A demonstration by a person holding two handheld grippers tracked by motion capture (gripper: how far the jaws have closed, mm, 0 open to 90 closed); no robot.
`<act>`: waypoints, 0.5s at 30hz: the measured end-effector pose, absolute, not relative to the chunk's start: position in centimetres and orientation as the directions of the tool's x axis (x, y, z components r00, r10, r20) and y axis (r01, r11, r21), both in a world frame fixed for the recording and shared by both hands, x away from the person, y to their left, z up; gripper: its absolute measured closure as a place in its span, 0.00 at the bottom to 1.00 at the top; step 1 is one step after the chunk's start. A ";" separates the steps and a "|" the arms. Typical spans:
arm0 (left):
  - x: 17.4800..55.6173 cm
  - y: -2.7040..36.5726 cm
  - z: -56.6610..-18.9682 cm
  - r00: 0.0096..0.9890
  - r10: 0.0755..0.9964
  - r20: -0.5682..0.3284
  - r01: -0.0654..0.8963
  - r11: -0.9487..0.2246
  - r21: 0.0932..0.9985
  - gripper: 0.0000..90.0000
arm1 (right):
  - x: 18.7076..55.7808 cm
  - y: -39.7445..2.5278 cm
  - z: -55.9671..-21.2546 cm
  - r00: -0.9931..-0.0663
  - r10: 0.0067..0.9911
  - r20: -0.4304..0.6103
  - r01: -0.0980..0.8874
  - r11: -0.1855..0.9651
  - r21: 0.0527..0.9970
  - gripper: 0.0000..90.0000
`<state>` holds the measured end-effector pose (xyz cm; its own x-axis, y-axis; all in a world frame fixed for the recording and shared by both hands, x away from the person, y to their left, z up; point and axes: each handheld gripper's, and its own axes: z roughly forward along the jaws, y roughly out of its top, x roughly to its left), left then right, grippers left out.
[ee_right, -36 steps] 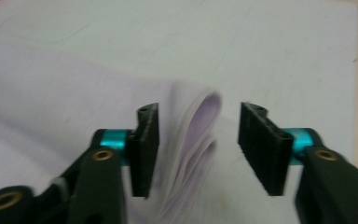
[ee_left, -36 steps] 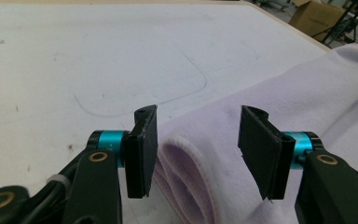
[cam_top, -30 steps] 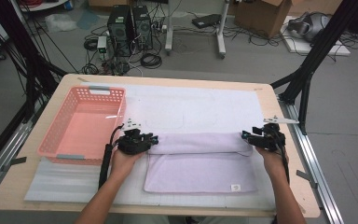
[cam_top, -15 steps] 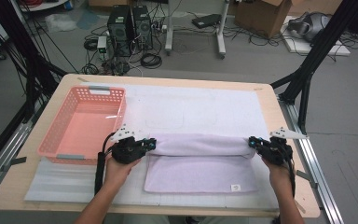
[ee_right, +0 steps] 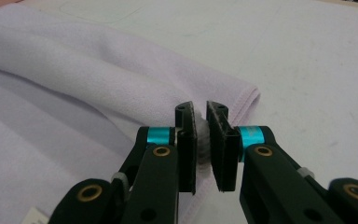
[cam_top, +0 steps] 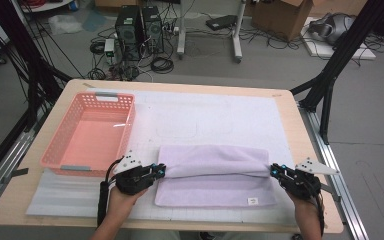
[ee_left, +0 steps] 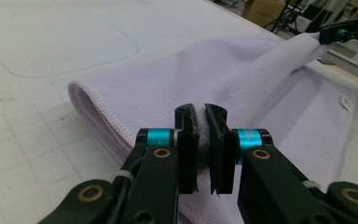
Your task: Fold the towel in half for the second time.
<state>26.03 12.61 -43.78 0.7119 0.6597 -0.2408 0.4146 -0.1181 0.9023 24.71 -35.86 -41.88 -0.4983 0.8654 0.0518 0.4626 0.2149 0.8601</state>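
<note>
From the high view, you have the lavender towel (cam_top: pixel 215 175) spread on the white mat (cam_top: pixel 220 117) near your edge of the table, with the pink basket (cam_top: pixel 87 135) just to its left. Your left gripper (cam_top: pixel 159 170) and right gripper (cam_top: pixel 274 171) each pinch one end of the far edge, lifted and carried over the near layer, so the cloth folds evenly across its width.

In the left gripper view, your left gripper (ee_left: pixel 201 140) is clenched on a bunch of towel (ee_left: pixel 223 79), the fabric squeezed between the pads; the fold rolls away to the left, and the raised edge runs taut toward the other gripper (ee_left: pixel 342 32).

In the right gripper view, your right gripper (ee_right: pixel 201 140) likewise grasps the towel (ee_right: pixel 88 74) corner, keeping both ends level so the edges should meet squarely.
</note>
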 end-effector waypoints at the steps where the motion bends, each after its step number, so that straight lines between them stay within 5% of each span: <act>1: 25.7 12.6 -43.8 0.714 0.662 -0.230 0.410 -0.127 0.903 0.92 | 24.4 -35.9 -41.9 -0.499 0.865 0.051 0.465 0.217 0.858 0.91; 15: 22.2 12.4 -44.2 0.723 0.658 -0.210 0.405 -0.159 0.900 0.91 | 20.7 -36.4 -42.3 -0.504 0.863 0.038 0.475 0.240 0.847 0.91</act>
